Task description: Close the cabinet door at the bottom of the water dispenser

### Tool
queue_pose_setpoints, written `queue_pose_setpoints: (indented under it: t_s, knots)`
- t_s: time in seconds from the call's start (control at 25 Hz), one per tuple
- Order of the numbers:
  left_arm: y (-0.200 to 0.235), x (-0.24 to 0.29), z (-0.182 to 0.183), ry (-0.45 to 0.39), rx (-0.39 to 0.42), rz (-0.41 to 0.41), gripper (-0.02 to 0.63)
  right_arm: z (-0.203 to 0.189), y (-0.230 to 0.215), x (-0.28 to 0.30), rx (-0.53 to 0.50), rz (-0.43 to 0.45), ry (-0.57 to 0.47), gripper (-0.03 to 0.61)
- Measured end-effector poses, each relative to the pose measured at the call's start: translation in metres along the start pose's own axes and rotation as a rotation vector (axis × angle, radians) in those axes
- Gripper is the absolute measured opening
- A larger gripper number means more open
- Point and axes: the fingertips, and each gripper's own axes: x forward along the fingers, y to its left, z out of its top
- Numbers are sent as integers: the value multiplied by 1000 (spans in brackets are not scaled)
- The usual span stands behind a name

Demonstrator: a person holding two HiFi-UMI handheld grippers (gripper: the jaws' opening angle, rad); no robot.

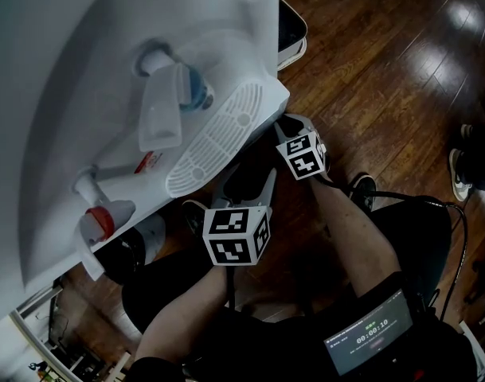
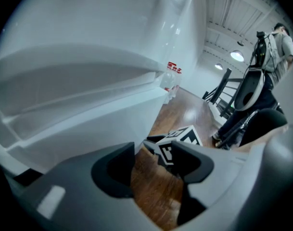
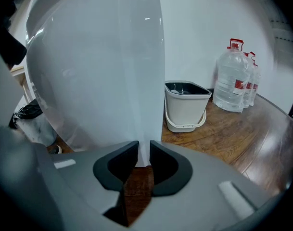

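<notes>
The white water dispenser [image 1: 107,70] fills the upper left of the head view, with a blue tap [image 1: 196,90], a red tap [image 1: 99,220] and a slotted drip tray [image 1: 218,138]. Both grippers reach under the tray. My right gripper [image 1: 286,127] is shut on the white cabinet door's [image 3: 141,105] vertical edge, which fills the narrow gap between its dark pads [image 3: 116,170]. My left gripper [image 2: 153,160] is open beside the dispenser's white front [image 2: 88,109]. Between its jaws show only wood floor and the right gripper's marker cube [image 2: 182,138].
A white bucket [image 3: 186,105] and several large water bottles [image 3: 235,76] stand on the wood floor by the wall. A bin with a black bag [image 3: 31,117] sits left of the dispenser. A person [image 2: 273,47] stands in the background. My legs and shoes [image 1: 361,188] are below.
</notes>
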Motion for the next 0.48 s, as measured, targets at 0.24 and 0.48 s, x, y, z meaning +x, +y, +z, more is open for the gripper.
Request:
queue_pose_setpoints:
  t_s: [0.24,0.48]
  knots:
    - [2,1,1,-1,-7,1,255,4,-1,5,29,-19,-1,69]
    - [4,2,2,-1,-10,2,255,10,0,13,64,-20,-12,67]
